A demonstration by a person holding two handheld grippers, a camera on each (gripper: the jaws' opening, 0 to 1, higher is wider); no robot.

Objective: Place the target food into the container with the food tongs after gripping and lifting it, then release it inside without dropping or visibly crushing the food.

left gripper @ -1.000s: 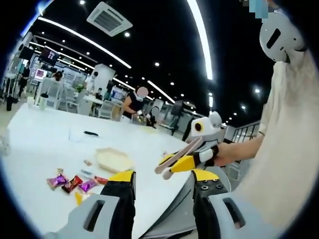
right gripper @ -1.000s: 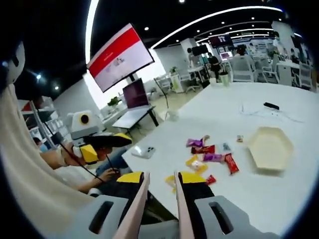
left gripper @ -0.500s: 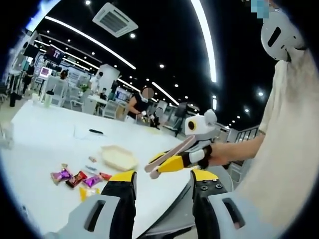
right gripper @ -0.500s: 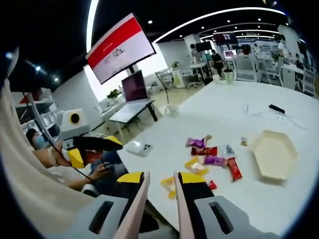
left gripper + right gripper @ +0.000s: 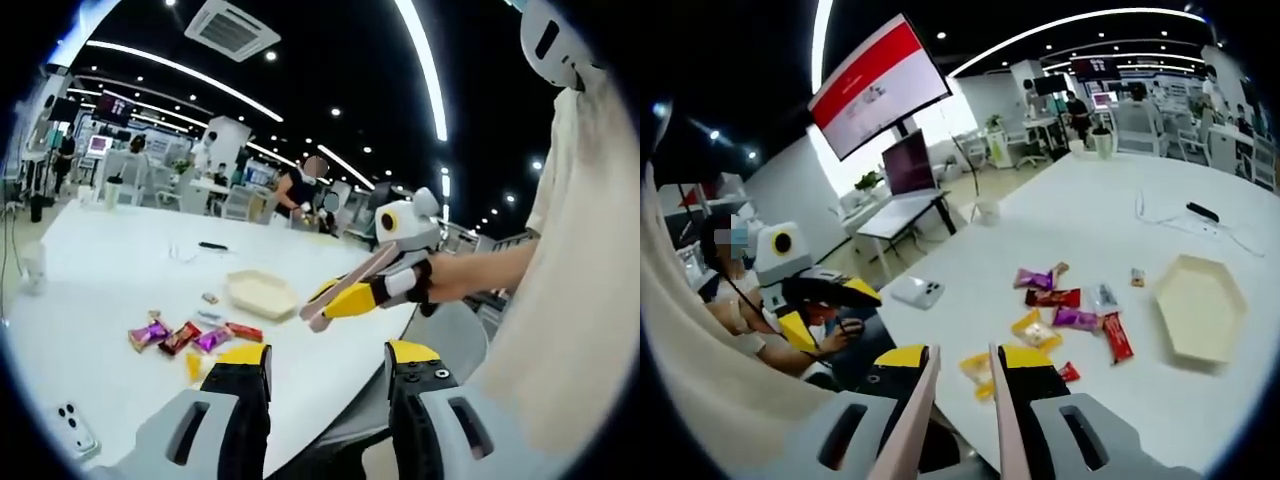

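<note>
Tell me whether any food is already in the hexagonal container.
No: in the right gripper view the hexagonal container sits empty on the white table, with the wrapped snacks lying beside it.

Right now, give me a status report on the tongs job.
Right gripper shut on tongs, above the table edge. Left gripper open, empty. Snacks untouched beside the tray. Nothing in the way.
</note>
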